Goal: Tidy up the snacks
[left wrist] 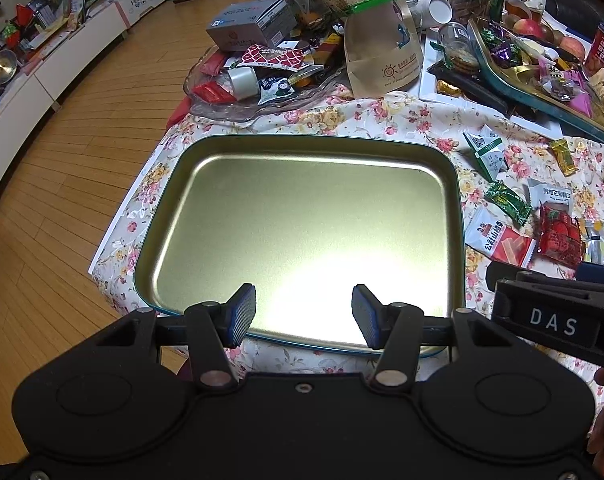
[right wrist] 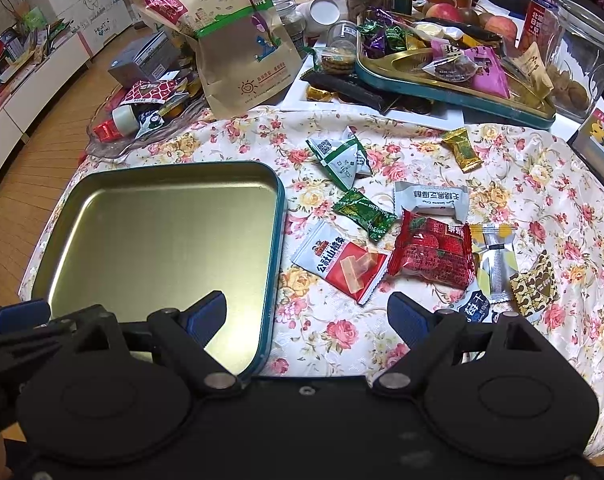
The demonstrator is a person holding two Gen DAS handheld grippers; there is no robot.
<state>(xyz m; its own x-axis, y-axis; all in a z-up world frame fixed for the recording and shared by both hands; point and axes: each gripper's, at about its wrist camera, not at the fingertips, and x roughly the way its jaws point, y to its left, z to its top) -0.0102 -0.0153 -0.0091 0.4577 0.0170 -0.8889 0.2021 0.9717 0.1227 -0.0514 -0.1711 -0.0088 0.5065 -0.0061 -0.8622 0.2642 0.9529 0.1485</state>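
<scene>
Gold-lined, the tin tray (left wrist: 302,216) is seen just ahead of the left gripper (left wrist: 303,316), jaws wide and empty; snack packets (right wrist: 433,256) lie beyond the right gripper (right wrist: 305,320), likewise spread, nothing held.

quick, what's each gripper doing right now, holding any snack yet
Left gripper: open, holding nothing, over the near edge of the empty tin tray.
Right gripper: open, holding nothing, above the floral cloth.
</scene>
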